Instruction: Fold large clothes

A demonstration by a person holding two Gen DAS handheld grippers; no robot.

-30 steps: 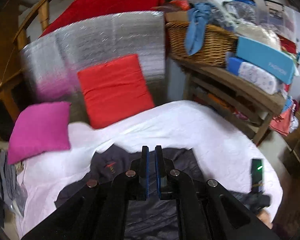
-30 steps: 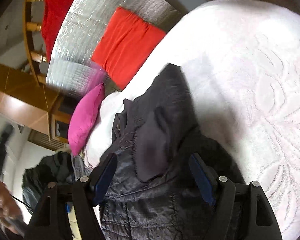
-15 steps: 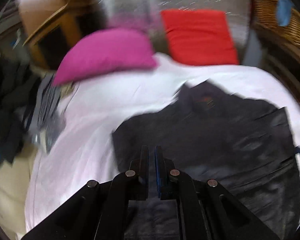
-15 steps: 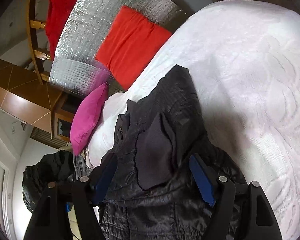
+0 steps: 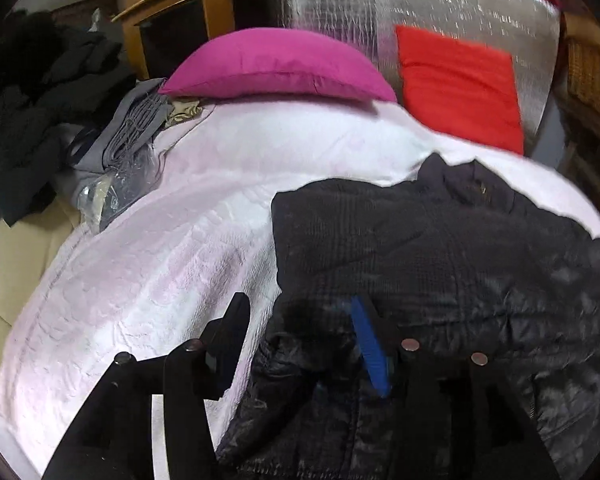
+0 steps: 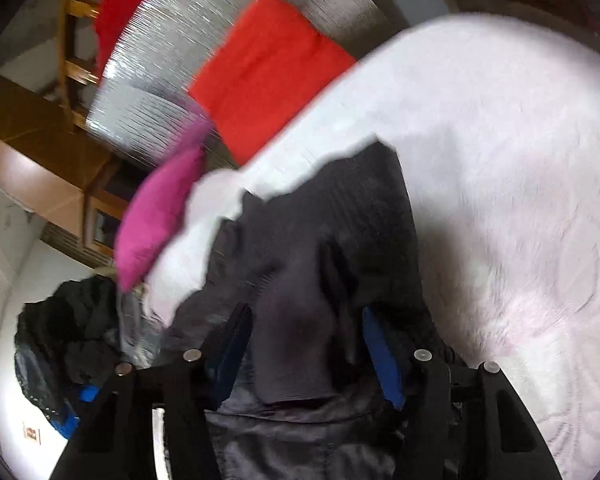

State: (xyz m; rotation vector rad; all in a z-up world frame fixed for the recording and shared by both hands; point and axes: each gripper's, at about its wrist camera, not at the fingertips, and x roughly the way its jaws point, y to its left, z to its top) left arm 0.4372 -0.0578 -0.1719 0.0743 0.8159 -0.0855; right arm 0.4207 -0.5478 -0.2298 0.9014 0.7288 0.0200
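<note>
My right gripper point(image 6: 306, 350) has just been closing around a dark jacket point(image 6: 320, 248) fold on the white bedspread point(image 6: 500, 160), pink pillow point(image 6: 156, 216) far left.

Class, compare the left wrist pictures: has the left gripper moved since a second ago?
Yes. The left gripper has swung left and down: the magenta pillow now sits top centre, and the black jacket looms closer. Its jaws have just been opening over the jacket's edge.

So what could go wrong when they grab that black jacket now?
The left gripper, whose jaws have just been opening, straddles the black jacket at its edge, so it might pinch the white bedspread too. The right gripper, which has just been closing, has only a loose flap between its pads, which might slip out.
</note>
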